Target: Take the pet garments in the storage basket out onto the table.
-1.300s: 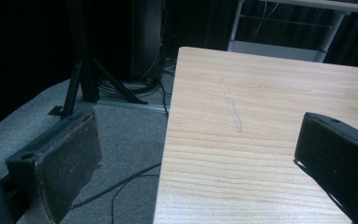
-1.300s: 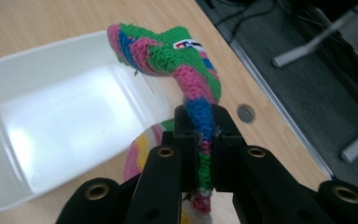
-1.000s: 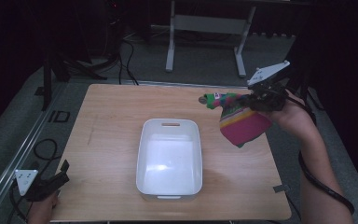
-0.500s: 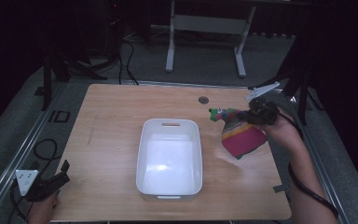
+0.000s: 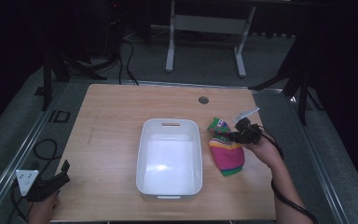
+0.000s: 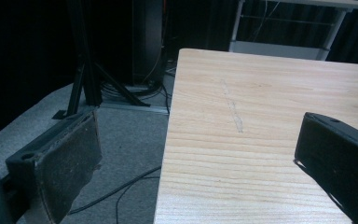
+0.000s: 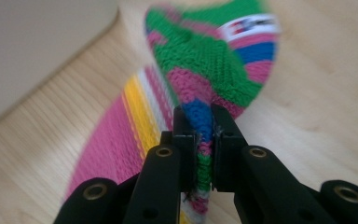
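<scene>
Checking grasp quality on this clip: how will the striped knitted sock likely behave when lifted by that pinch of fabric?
The multicoloured striped knitted sock probably hangs floppy: it lies slumped on the wooden table while the right tongs pinch one fold. It seems light, since a thin pinch holds it. The coarse knit likely resists slipping, though it may stretch.

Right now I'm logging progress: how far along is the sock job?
Done: the right tool is clamped on the striped sock, which lies on the table beside the white tub. In hand: that grip. Left: the tub holds nothing, so the sock probably goes there; the left tool waits open.
</scene>
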A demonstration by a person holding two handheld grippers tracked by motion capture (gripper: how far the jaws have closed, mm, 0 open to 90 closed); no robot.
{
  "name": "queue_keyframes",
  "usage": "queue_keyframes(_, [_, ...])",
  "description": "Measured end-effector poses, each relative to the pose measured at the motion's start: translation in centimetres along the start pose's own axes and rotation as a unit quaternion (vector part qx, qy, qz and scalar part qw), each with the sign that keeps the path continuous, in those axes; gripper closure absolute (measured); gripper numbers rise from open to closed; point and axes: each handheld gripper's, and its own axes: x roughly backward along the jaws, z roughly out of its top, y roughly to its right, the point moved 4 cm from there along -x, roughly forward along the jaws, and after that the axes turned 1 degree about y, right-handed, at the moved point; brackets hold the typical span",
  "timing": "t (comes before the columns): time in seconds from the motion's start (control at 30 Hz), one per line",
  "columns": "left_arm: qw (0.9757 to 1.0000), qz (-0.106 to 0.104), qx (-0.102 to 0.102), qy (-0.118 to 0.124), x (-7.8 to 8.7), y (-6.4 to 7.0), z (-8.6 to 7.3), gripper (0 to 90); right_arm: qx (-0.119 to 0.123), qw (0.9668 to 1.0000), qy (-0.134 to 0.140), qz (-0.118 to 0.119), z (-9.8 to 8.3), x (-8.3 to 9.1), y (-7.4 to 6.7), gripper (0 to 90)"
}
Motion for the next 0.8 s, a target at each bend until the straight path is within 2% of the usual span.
queue_keyframes(0.17, [1.0, 0.0, -0.001, 0.0, 0.0, 0.0, 0.0, 0.9, -0.012, 0.9998, -0.015, 0.003, -1.4, -2.6, -0.5, 82.2])
queue_keyframes(0.23, [1.0, 0.0, -0.001, 0.0, 0.0, 0.0, 0.0, 1.0, -0.011, 0.9998, -0.017, 0.003, -1.7, -3.0, -0.5, 82.2])
queue_keyframes(0.3, [1.0, 0.0, 0.0, 0.0, 0.0, 0.0, 0.0, 0.9, -0.018, 0.9994, -0.027, 0.006, -2.7, -4.6, -0.8, 81.7])
queue_keyframes(0.37, [1.0, 0.0, 0.0, 0.0, 0.0, 0.0, 0.0, 1.0, -0.034, 0.9993, -0.011, 0.011, -2.8, -4.8, -0.8, 81.6])
queue_keyframes(0.43, [1.0, 0.0, -0.001, 0.0, 0.0, 0.0, 0.0, 0.9, -0.029, 0.9995, -0.013, 0.006, -2.8, -4.8, -0.8, 80.7])
queue_keyframes(0.47, [1.0, 0.0, -0.001, 0.0, 0.0, 0.0, 0.0, 1.0, -0.021, 0.9996, -0.017, 0.002, -2.7, -4.8, -1.0, 76.7])
queue_keyframes(0.5, [1.0, 0.0, 0.0, 0.0, 0.0, 0.0, 0.0, 0.9, -0.014, 0.9997, -0.02, -0.003, -2.6, -4.7, -1.1, 67.0])
queue_keyframes(0.57, [1.0, -0.001, 0.001, -0.001, 0.0, 0.0, 0.0, 1.0, -0.002, 0.9997, -0.022, -0.009, -2.4, -4.3, -1.3, 58.3])
queue_keyframes(0.6, [1.0, -0.001, 0.001, -0.001, 0.0, 0.0, 0.0, 0.9, -0.002, 0.9998, -0.017, -0.013, -2.2, -4.0, -1.4, 52.3])
queue_keyframes(0.67, [1.0, 0.0, 0.0, 0.0, 0.0, 0.0, 0.0, 0.9, -0.009, 0.9999, 0.0, -0.013, -2.1, -3.2, -1.3, 47.1])
queue_keyframes(0.73, [1.0, 0.0, 0.0, 0.0, 0.0, 0.0, 0.0, 1.0, -0.012, 0.9995, 0.024, -0.019, -2.0, -2.3, -1.2, 38.2])
queue_keyframes(0.8, [1.0, 0.0, 0.001, 0.001, 0.0, 0.0, 0.0, 0.9, -0.018, 0.9989, 0.036, -0.024, -2.2, -1.4, -1.1, 33.1])
